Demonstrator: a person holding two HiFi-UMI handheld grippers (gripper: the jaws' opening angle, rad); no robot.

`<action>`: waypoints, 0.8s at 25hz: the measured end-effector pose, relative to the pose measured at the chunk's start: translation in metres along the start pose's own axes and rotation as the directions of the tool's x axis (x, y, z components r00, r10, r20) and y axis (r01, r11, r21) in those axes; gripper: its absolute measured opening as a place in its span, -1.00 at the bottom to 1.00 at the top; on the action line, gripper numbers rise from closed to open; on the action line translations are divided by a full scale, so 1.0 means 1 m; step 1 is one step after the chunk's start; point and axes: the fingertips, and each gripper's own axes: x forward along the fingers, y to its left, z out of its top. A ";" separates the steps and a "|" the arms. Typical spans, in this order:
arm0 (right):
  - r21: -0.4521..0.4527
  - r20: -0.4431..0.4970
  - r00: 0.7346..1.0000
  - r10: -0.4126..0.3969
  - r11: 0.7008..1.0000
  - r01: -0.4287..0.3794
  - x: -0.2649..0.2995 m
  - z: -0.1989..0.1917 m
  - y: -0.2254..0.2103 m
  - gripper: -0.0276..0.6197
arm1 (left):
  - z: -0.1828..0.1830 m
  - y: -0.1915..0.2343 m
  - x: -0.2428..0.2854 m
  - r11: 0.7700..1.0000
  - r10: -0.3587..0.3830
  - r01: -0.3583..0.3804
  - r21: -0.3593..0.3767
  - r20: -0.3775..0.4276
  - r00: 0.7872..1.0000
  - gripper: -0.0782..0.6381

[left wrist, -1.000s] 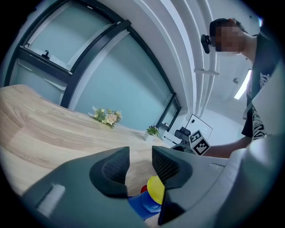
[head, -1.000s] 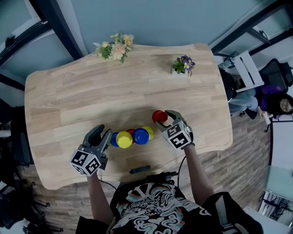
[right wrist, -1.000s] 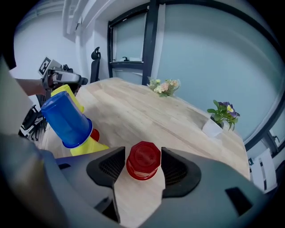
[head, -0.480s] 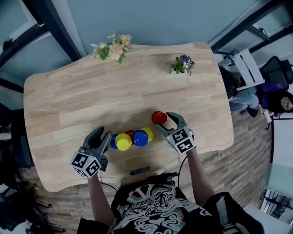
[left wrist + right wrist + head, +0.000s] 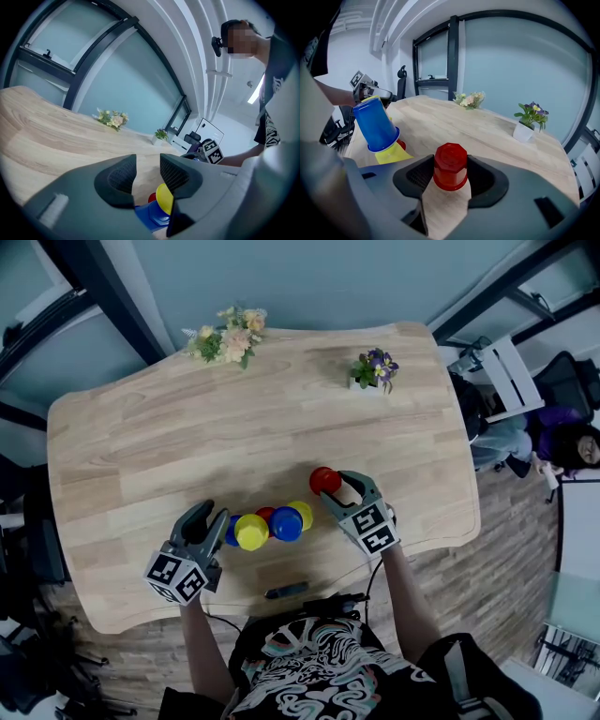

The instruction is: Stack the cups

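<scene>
Nearest you, by the desk's (image 5: 169,427) near edge, a small dark object (image 5: 286,590) lies clear of the work.

Just beyond it on the left, your left gripper (image 5: 214,514) rests with its jaws about half apart. Its own view shows bare desk between the pads and nothing pressed by them. A blue cup and a yellow one show just below and to the right of the jaws.

Those belong to the cluster of cups (image 5: 272,523), which lies in a row between your two grippers. It mixes blue, yellow and red cups, touching and leaning into each other. Some look partly nested, but you cannot tell how many. It is not an upright stack, so this part looks only partly done.

Right of the cluster and a little farther off, your right gripper (image 5: 337,486) has just been closing its jaws. The red cup (image 5: 324,480) stands between them, base up on the desk. In the right gripper view the pads seem to meet its sides, though how firm the hold is does not show. This cup stands apart from the rest, so it has yet to join them. After that, the leaning cups probably need seating together properly.

At the far edge sit a bunch of flowers (image 5: 228,336) on the left and a potted plant (image 5: 375,369) on the right, well away from the cups.
</scene>
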 end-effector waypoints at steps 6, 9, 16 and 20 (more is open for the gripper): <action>-0.002 0.025 0.999 -0.021 1.000 0.021 -0.003 0.010 -0.005 -0.23 | 0.004 0.001 0.003 1.000 0.001 -0.001 0.010 0.014 1.000 -0.38; 0.002 0.045 0.998 -0.037 0.999 0.037 -0.014 0.016 -0.004 -0.24 | 0.004 -0.003 0.000 1.000 0.001 -0.001 0.010 0.019 1.000 -0.38; 0.026 0.132 0.991 -0.037 0.999 0.033 -0.042 0.054 0.002 -0.24 | 0.021 -0.004 -0.014 1.000 0.017 -0.019 0.023 0.082 0.997 -0.38; 0.012 0.181 0.983 -0.026 1.000 0.024 -0.067 0.079 0.014 -0.24 | 0.026 -0.013 -0.024 1.000 0.014 -0.016 0.014 0.120 0.993 -0.38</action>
